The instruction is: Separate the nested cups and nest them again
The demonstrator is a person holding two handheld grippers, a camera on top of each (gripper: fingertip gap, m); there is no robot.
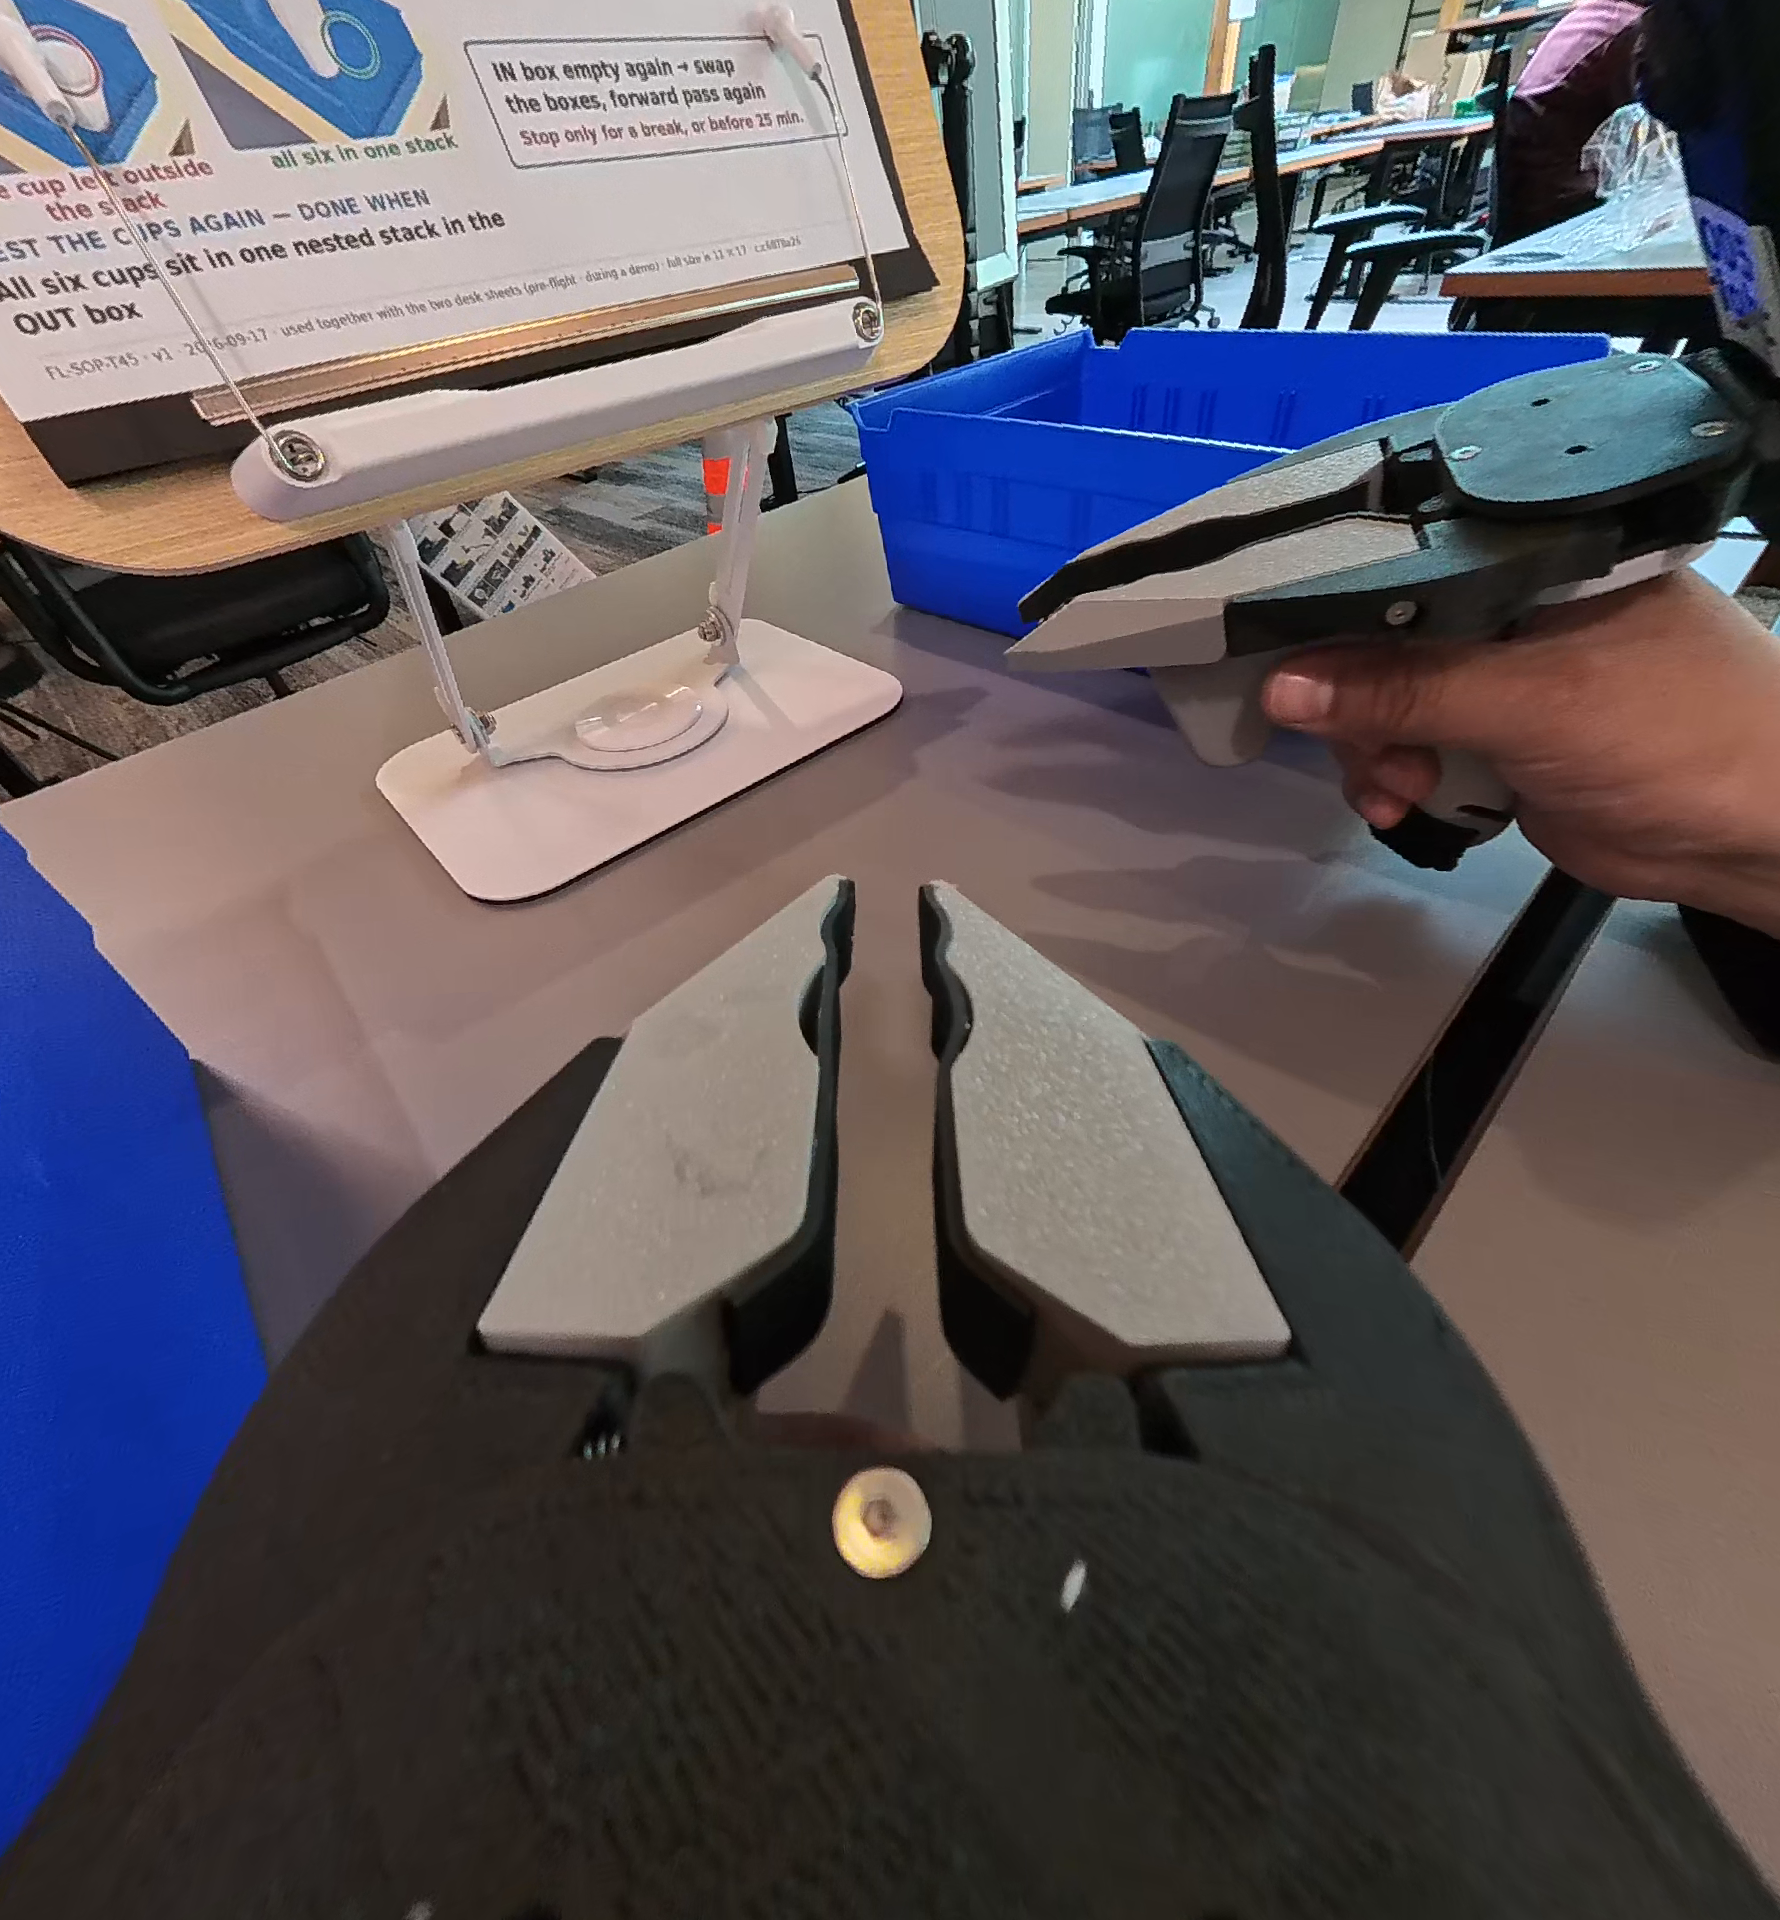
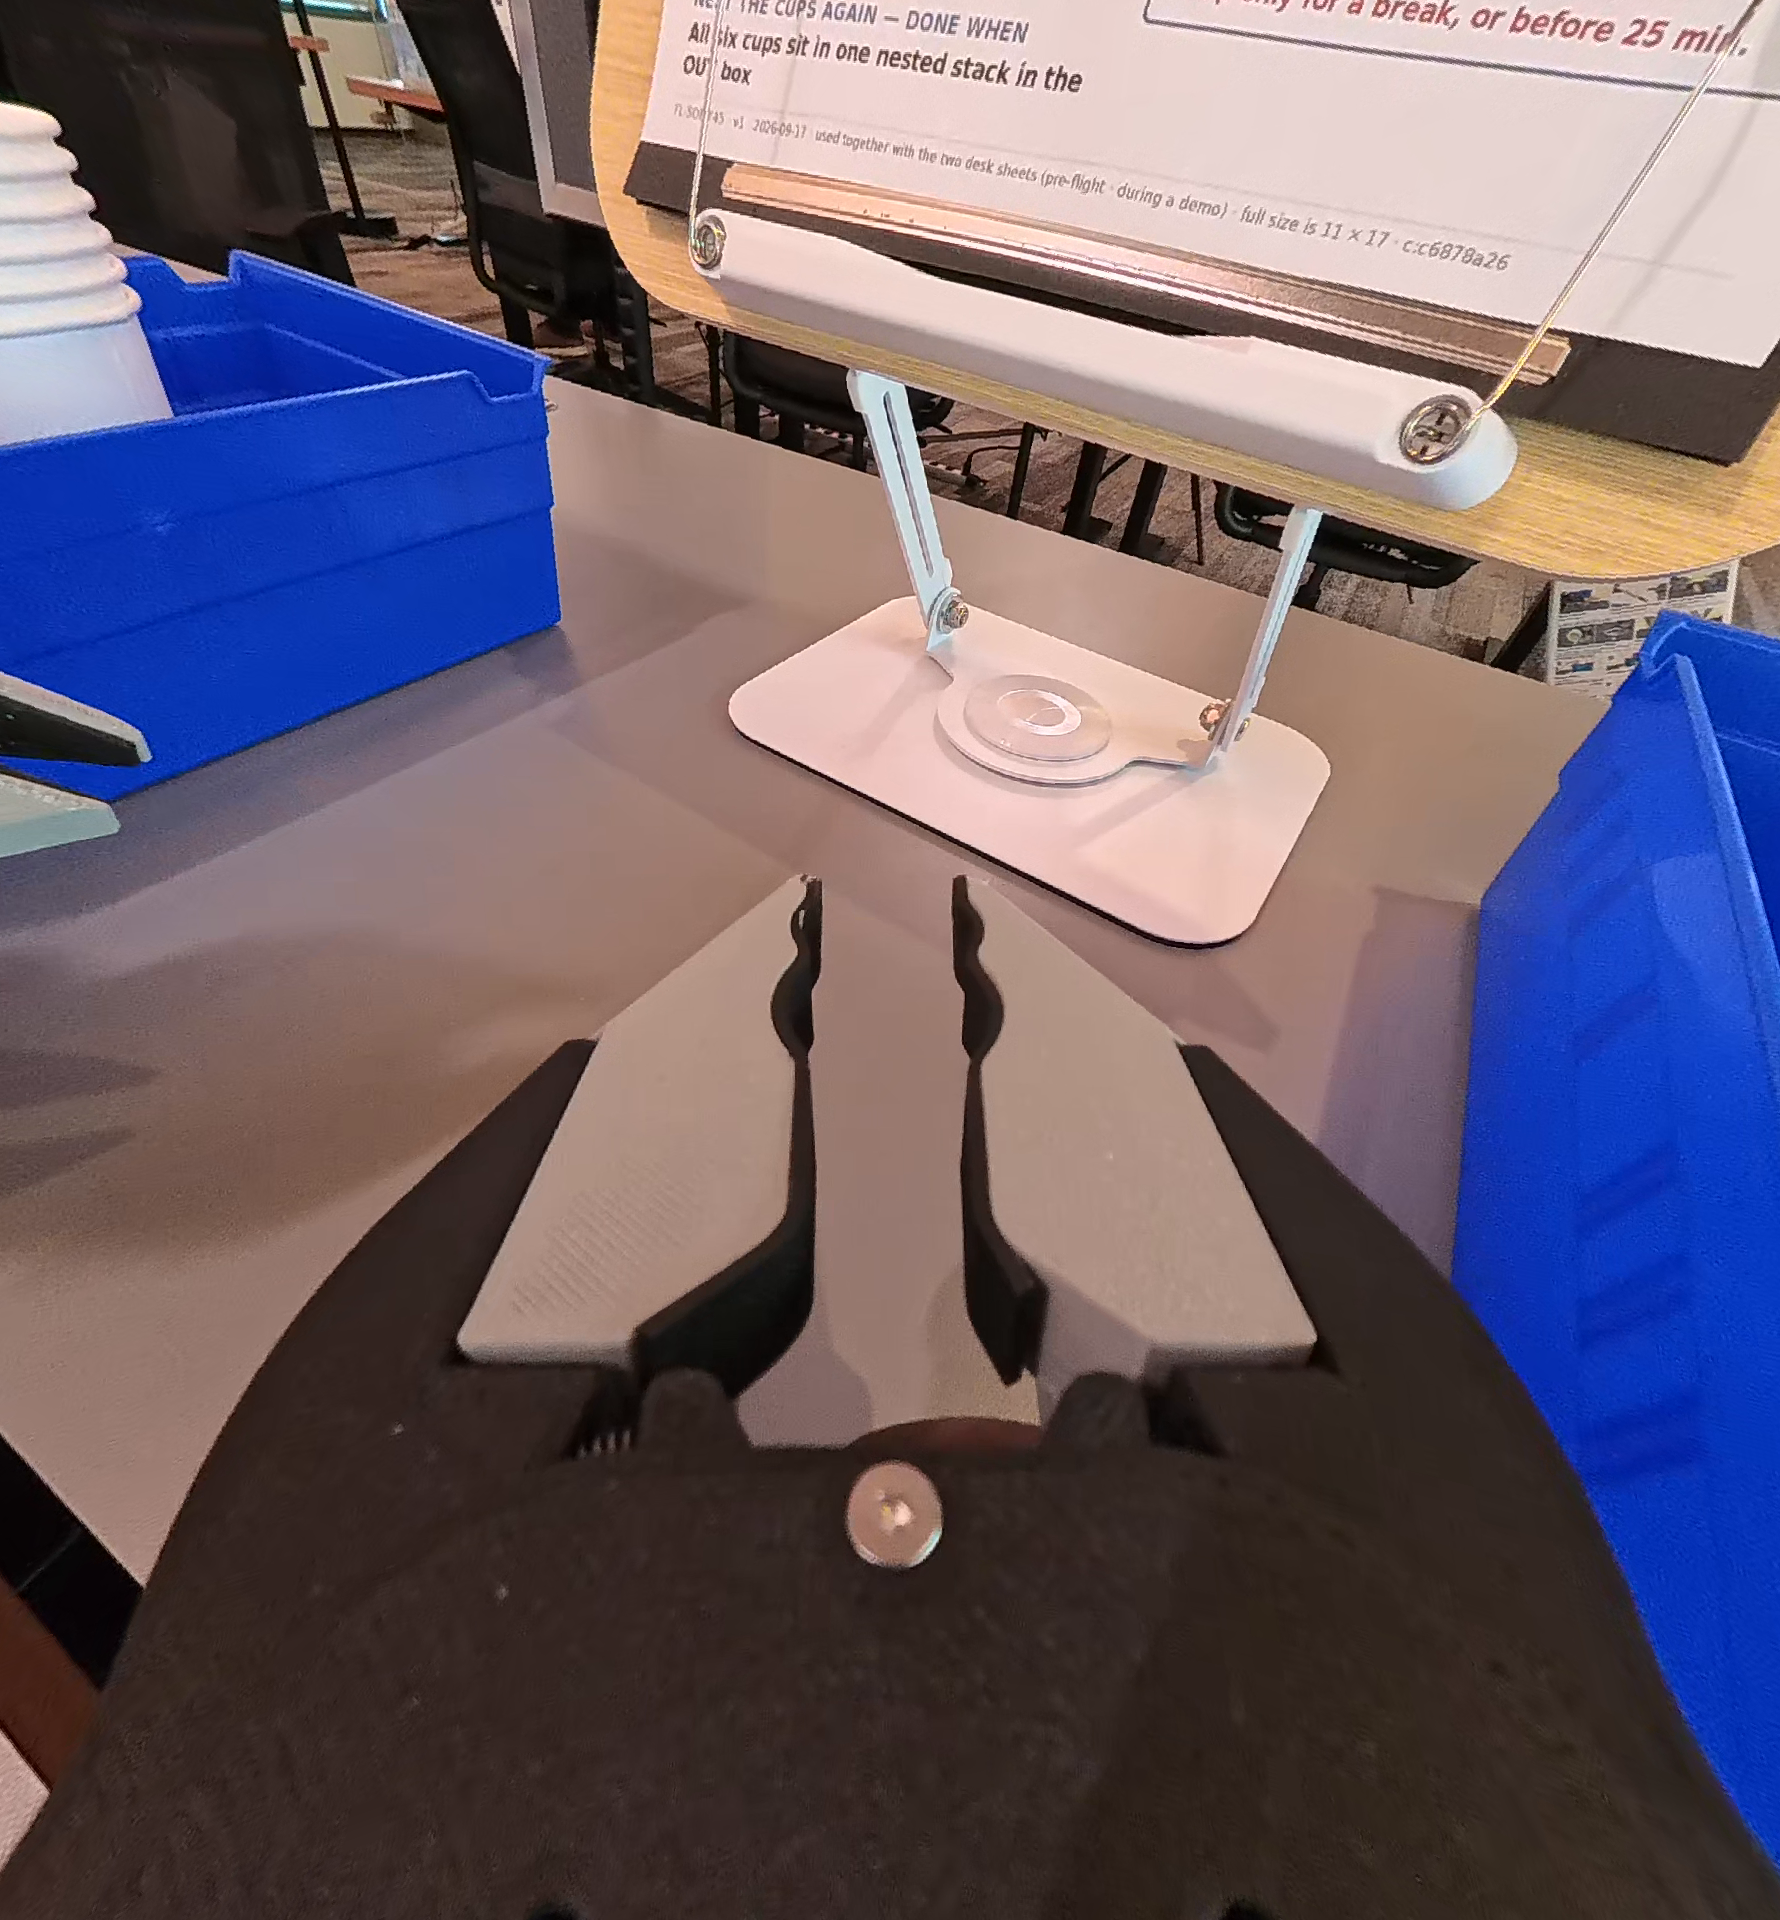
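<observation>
Cups: a nested stack of white ribbed paper cups [image 2: 18, 260] stands upside down in the blue bin on the left [image 2: 242, 540], seen only at the edge of the right wrist view; the count cannot be read. The blue bin on the right [image 2: 1644, 1143] shows no cup in its visible part, though most of its floor is out of frame.

Left tongs [image 1: 886, 894]: slightly parted, narrow gap at the tips, nothing held, poised above the grey surface [image 1: 1073, 831]. Right tongs [image 2: 884, 888]: parted a little wider, also empty, above the same surface and aimed toward the white base of the document stand [image 2: 1031, 769], which carries an instruction sheet [image 2: 1229, 114]. In the left wrist view the right tongs appear side-on, held by a hand [image 1: 1592, 748] in front of the right bin.

Judgement: separation not yet begun; both tools are well apart from the stack.

Risks from here:
- Stack is tall and light; a sideways nudge on approach could topple it inside the bin.
- Pinching the thin paper wall too hard could crush a cup and jam it in its neighbour.
- Gripping only the outermost cup may lift several at once if they stick; the other tool should hold the rest down.
- The bin wall stands between tongs and stack, so a low approach could catch the rim and shift the bin.
</observation>
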